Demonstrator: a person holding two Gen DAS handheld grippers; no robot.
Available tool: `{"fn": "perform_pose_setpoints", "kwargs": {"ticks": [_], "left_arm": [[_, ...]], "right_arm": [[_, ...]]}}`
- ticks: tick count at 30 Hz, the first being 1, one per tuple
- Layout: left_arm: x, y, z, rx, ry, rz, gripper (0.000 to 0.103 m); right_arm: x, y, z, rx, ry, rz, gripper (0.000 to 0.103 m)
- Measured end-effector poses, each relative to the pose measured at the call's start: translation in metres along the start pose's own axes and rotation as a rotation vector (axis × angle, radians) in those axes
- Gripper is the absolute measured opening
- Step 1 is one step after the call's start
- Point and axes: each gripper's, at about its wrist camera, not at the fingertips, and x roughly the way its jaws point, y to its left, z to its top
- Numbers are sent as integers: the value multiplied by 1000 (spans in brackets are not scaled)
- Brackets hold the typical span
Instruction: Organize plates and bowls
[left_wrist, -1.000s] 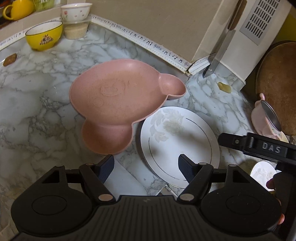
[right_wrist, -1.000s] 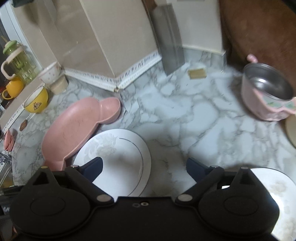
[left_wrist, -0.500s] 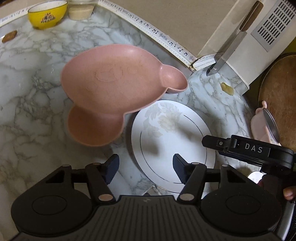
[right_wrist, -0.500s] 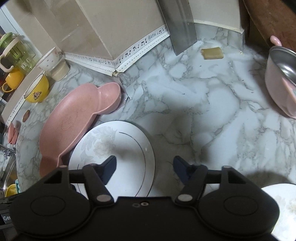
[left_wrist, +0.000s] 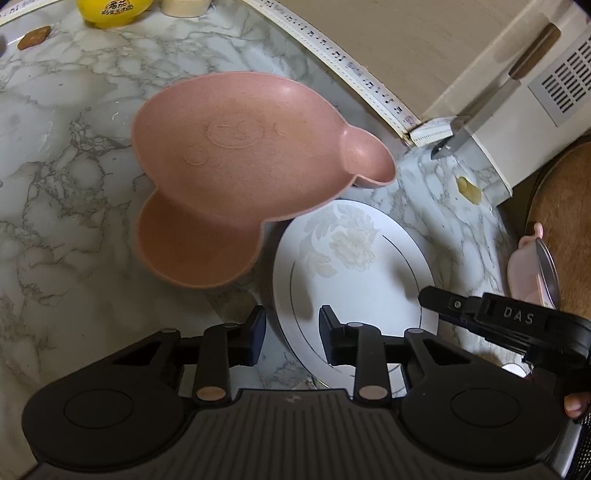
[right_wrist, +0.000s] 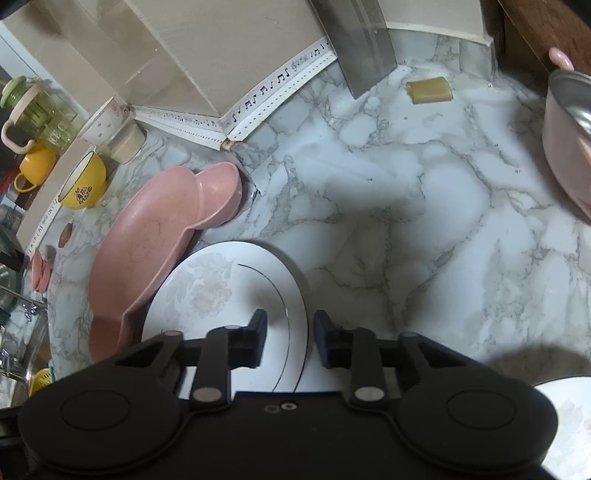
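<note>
Right now both tongs straddle opposite edges of the white floral plate (left_wrist: 354, 273), which lies flat on the marble surface (left_wrist: 55, 206) just beside the pink bear-shaped dish (left_wrist: 236, 177), whose rim seems to overlap the plate's far-left edge. Left tongs (left_wrist: 291, 339) have just been closing, w/ the plate's left rim between the blue pads; a gap shows, so not yet clamped afaict. Right tongs (right_wrist: 290, 339) have likewise just been closing over the plate's right rim (right_wrist: 295, 295); pads narrow but don't look pressed on it. Plate is prob glazed ceramic: stiff, fairly heavy for its thickness, slick, and chips or shatters if dropped. Thin rim lying flush on the stone gives little to bite, so I'd judge a two-sided rim pinch is the sensible hold, lifting evenly w/o tilting. Pink dish looks like light, matte plastic or fibre, more forgiving. A second white plate (right_wrist: 565, 417) sits nearby at lower right, prob the stacking partner.
</note>
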Motion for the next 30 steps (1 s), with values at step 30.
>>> {"fn": "perform_pose_setpoints", "kwargs": {"ticks": [30], "left_arm": [[-11,-7,-3,11,-22,-62,11]], "right_arm": [[-27,-16,-22,59,-76,21,9]]}}
